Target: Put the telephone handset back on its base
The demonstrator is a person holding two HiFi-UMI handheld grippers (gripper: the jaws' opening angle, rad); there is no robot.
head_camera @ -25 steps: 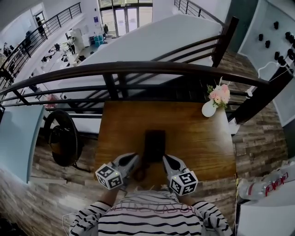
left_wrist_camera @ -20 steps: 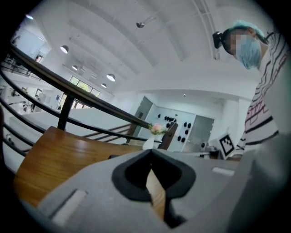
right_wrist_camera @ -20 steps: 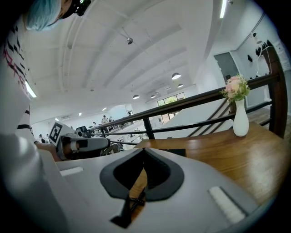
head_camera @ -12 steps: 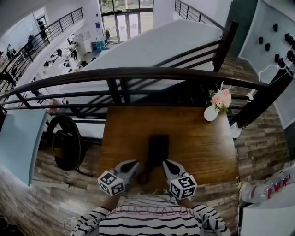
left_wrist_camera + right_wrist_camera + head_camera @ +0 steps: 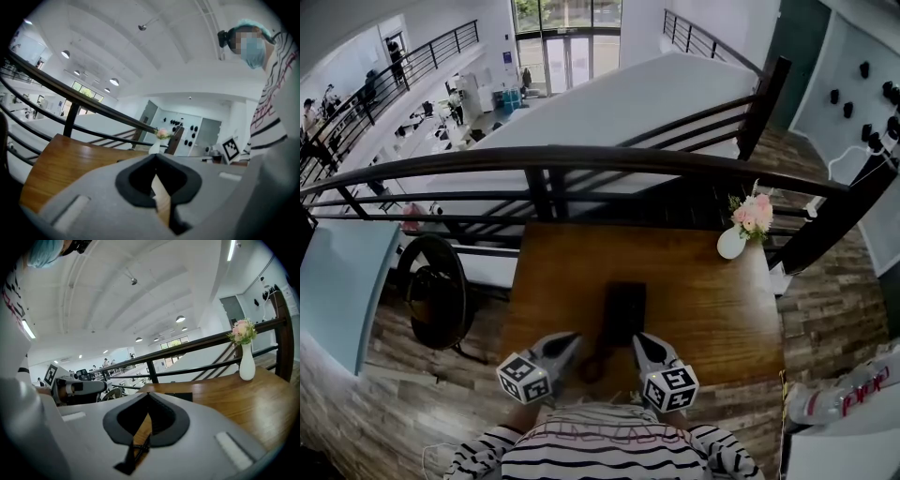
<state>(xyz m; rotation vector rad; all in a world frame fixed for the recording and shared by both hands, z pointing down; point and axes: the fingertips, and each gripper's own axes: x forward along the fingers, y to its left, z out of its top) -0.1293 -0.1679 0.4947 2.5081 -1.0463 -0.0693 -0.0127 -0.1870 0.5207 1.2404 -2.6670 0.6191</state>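
Note:
A black telephone [image 5: 623, 314] lies on the middle of the wooden table [image 5: 703, 300], and at this size its handset cannot be told apart from its base. A dark coiled cord [image 5: 592, 361] curls from its near end. My left gripper [image 5: 567, 339] sits just left of the phone's near end with its jaws shut and nothing between them. My right gripper [image 5: 639, 339] mirrors it on the right, also shut and empty. In the right gripper view the phone [image 5: 178, 396] shows low, just beyond the shut jaw tips [image 5: 147, 397]. The left gripper view shows shut tips [image 5: 156, 159] over bare wood.
A white vase with pink flowers [image 5: 741, 230] stands at the table's far right corner. A dark railing [image 5: 581, 164] runs along the far edge, with an open drop behind it. A round black stool [image 5: 436, 291] stands left of the table.
The head view has shifted a little, so everything sits slightly lower in the picture. Both grippers keep their places either side of the phone's near end.

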